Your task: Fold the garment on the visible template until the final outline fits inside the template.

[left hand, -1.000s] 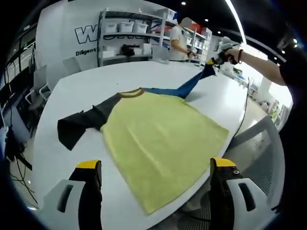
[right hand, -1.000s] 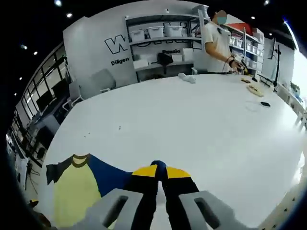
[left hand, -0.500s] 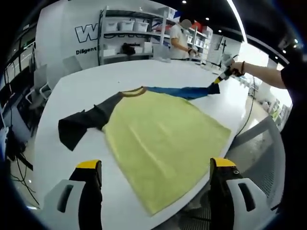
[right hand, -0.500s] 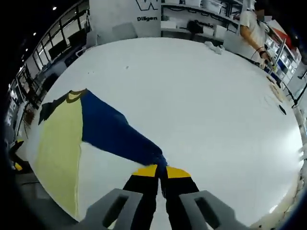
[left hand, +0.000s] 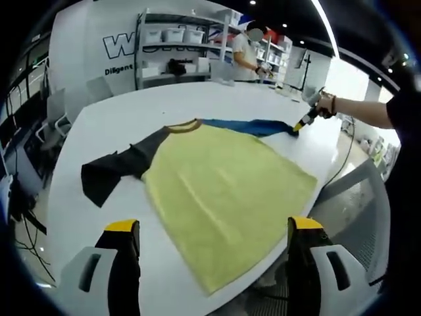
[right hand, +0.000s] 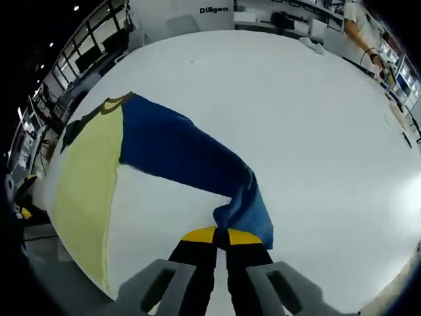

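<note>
My right claw [right hand: 220, 238] is clamped on the blue sleeve [right hand: 177, 155], the shirt [left hand: 227, 191] spread flat ahead of my left claw [left hand: 210, 230], whose jaws stand apart. I judge I'm spreading the sleeve; next I'd fold it inward across the yellow body.

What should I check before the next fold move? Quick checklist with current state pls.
1. Right gripper grip on the blue sleeve: ok, jaws shut on the cuff end.
2. Left gripper free: ok, jaws open, nothing between them, hovering at the shirt's hem side.
3. Yellow shirt body flat on the white table: ok, though the hem corner hangs over the table edge.
4. Blue sleeve laid out: not ok, bunched near the cuff.
5. Dark sleeve spread out: ok, lying untouched.
6. Template outline visible: cannot tell, no markings are discernible on the table.
</note>
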A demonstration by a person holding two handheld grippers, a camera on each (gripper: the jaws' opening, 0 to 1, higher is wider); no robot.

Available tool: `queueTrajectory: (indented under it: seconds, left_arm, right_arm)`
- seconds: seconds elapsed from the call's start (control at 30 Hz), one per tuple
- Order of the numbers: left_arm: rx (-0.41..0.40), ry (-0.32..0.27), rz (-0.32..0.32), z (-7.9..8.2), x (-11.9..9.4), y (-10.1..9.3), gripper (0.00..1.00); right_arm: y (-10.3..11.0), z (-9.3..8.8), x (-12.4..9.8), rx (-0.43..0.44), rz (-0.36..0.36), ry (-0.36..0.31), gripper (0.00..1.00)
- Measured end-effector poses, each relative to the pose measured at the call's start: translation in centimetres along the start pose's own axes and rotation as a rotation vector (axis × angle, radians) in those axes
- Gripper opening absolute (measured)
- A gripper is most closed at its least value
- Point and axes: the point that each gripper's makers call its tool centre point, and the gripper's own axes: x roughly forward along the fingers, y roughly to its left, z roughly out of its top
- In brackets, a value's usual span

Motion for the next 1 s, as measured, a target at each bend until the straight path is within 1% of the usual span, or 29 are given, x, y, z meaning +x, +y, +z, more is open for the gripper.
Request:
queueTrajectory:
  seconds: [0.07, 0.1, 0.13, 0.17, 0.23, 0.3, 0.37, 0.43, 0.5, 0.57, 0.63, 0.7, 0.77, 0.8, 0.83, 0.93, 0.97, 1.0]
  left_arm:
    - [0.000, 0.002, 0.000, 0.0, -0.1, 0.0, 0.90]
    - [0.001, 0.001, 0.000, 0.0, -0.1, 0.0, 0.90]
    - [0.002, 0.003, 0.000, 0.0, -0.1, 0.0, 0.90]
    - [0.002, 0.002, 0.002, 0.0, -0.2, 0.0, 0.90]
    - [0.000, 0.001, 0.004, 0.1, -0.2, 0.0, 0.90]
    - [-0.002, -0.002, 0.004, 0.1, -0.3, 0.0, 0.90]
    - [-0.005, -0.004, 0.001, 0.1, -0.2, -0.1, 0.90]
    - [-0.004, -0.002, -0.001, 0.1, -0.1, -0.2, 0.89]
    - [0.001, 0.000, -0.003, 0.1, -0.1, -0.3, 0.89]
    - [0.003, 0.000, -0.004, 0.1, -0.1, -0.3, 0.89]
    - [0.003, -0.002, -0.002, 0.2, -0.1, -0.3, 0.89]
    - [0.002, -0.003, -0.001, 0.2, -0.1, -0.2, 0.90]
    - [0.001, -0.006, 0.001, 0.2, -0.2, -0.2, 0.90]
    - [0.001, -0.007, 0.001, 0.2, -0.2, -0.2, 0.90]
    - [0.000, -0.007, 0.002, 0.2, -0.2, -0.2, 0.90]
    - [-0.001, -0.009, 0.011, 0.3, -0.3, -0.2, 0.92]
    - [-0.001, -0.008, 0.011, 0.2, -0.3, -0.2, 0.95]
    - [-0.001, -0.007, 0.011, 0.2, -0.3, -0.2, 0.96]
  right_arm:
    - [0.1, -0.8, 0.5, 0.020, -0.008, 0.019, 0.00]
    - [0.2, -1.0, 0.7, 0.024, -0.012, 0.017, 0.00]
    - [0.2, -1.0, 0.8, 0.065, -0.021, 0.001, 0.00]
    - [0.7, -0.9, 1.0, 0.146, 0.001, -0.032, 0.00]
    - [1.0, -1.3, 1.2, 0.190, 0.027, -0.027, 0.00]
    - [0.6, -0.9, 1.0, 0.215, 0.015, -0.061, 0.00]
    - [0.6, -1.2, 0.8, 0.239, 0.030, -0.051, 0.01]
    - [0.5, -1.2, 0.2, 0.279, 0.032, -0.066, 0.05]
    - [0.1, -0.5, -0.5, 0.338, 0.032, -0.116, 0.10]
    - [-0.6, 0.0, -1.4, 0.378, 0.026, -0.162, 0.14]
    - [-1.3, -0.1, -2.0, 0.416, 0.027, -0.164, 0.17]
    - [-2.3, 0.4, -2.4, 0.426, 0.003, -0.204, 0.20]
    - [-3.9, 0.4, -2.9, 0.462, -0.067, -0.235, 0.21]
    - [-4.3, 0.5, -2.9, 0.465, -0.081, -0.242, 0.21]
    - [-5.2, 0.1, -3.1, 0.471, -0.129, -0.243, 0.22]
    - [-6.0, 0.0, -2.6, 0.494, -0.142, -0.255, 0.22]
    - [-6.0, -0.2, -2.3, 0.502, -0.142, -0.248, 0.23]
    - [-6.1, -0.4, -2.1, 0.510, -0.142, -0.240, 0.23]
